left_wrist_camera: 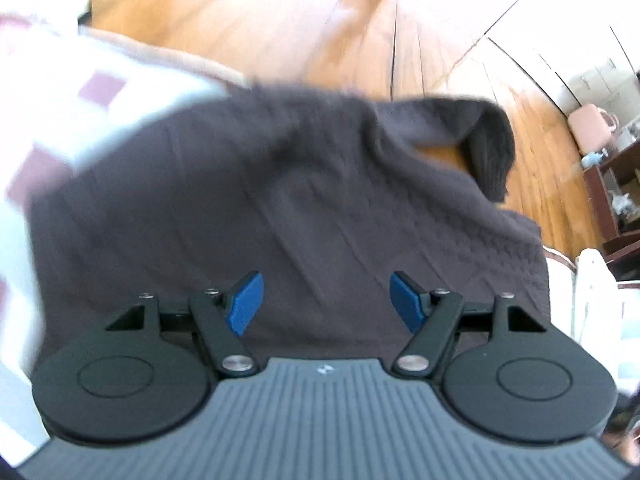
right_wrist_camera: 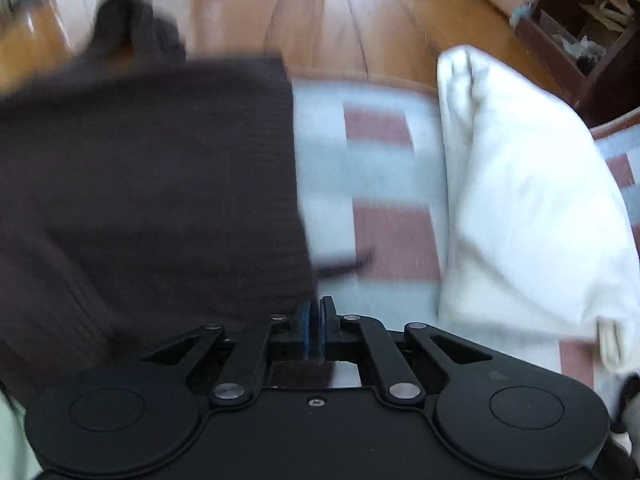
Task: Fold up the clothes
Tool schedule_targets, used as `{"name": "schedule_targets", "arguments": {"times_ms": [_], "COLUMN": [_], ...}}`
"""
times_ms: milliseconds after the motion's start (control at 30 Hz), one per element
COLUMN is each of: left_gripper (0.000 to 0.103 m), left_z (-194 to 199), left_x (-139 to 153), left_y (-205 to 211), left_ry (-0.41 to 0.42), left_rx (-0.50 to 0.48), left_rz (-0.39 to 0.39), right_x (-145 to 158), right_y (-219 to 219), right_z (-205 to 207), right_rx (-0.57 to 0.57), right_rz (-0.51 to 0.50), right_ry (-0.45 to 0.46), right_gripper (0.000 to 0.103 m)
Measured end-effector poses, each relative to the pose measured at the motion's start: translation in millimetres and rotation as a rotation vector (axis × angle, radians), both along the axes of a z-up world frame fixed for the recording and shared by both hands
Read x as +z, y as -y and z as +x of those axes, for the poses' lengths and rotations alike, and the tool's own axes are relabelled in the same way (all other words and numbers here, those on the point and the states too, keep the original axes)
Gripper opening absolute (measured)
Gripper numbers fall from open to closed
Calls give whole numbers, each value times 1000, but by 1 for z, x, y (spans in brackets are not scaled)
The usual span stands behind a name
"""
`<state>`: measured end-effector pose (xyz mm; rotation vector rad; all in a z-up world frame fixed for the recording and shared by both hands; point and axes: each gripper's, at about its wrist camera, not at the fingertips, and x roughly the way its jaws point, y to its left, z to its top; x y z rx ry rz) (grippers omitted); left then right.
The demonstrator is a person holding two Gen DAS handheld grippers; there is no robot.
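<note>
A dark brown knit sweater [left_wrist_camera: 280, 200] lies spread over a checked cover, with one sleeve [left_wrist_camera: 490, 148] curled up at its far right. My left gripper [left_wrist_camera: 327, 302] hovers above the sweater's near part, its blue pads wide apart and nothing between them. In the right wrist view the sweater [right_wrist_camera: 152, 184] fills the left half, and its right edge runs down to my right gripper [right_wrist_camera: 315, 320]. That gripper's pads stand almost together at the sweater's near corner, and dark fabric shows just behind them. Both views are blurred.
The cover [right_wrist_camera: 372, 184] is pale with maroon squares. A white folded cloth or pillow [right_wrist_camera: 520, 200] lies to the right of the sweater. Beyond is a wooden floor [left_wrist_camera: 280, 20], with a dark shelf unit [right_wrist_camera: 580, 40] at the far right.
</note>
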<state>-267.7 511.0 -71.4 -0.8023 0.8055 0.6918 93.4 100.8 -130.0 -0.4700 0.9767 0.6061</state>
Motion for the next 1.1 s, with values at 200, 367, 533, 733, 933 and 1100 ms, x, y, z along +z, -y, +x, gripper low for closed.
{"name": "schedule_targets", "arguments": {"times_ms": [200,367,533,733,933,1100], "left_gripper": [84,84,84,84,79,11], "left_z": [22,68,105,107,105,103], "left_x": [-4,-45,-68,-85,-97,-76], "left_y": [-103,-155,-155,-152,-149,-123], "left_ry": [-45,-92,-220,-166,-135,-109], "left_rx": [62,-48,-189,-294,-214,-194], "left_rz": [136,84,241,136,106,244], "right_x": [34,38,35,-12,-44,-42], "right_y": [-70,-136,-179,-179,-155,-165], "right_z": [21,37,104,194,211,185], "right_rx": [241,441,348,8,-216,-100], "right_rz": [-71,-60,59,188,274,215], "right_ry": [253,286,101,-235,-331,-229], "right_gripper": [79,79,79,79,80,44]}}
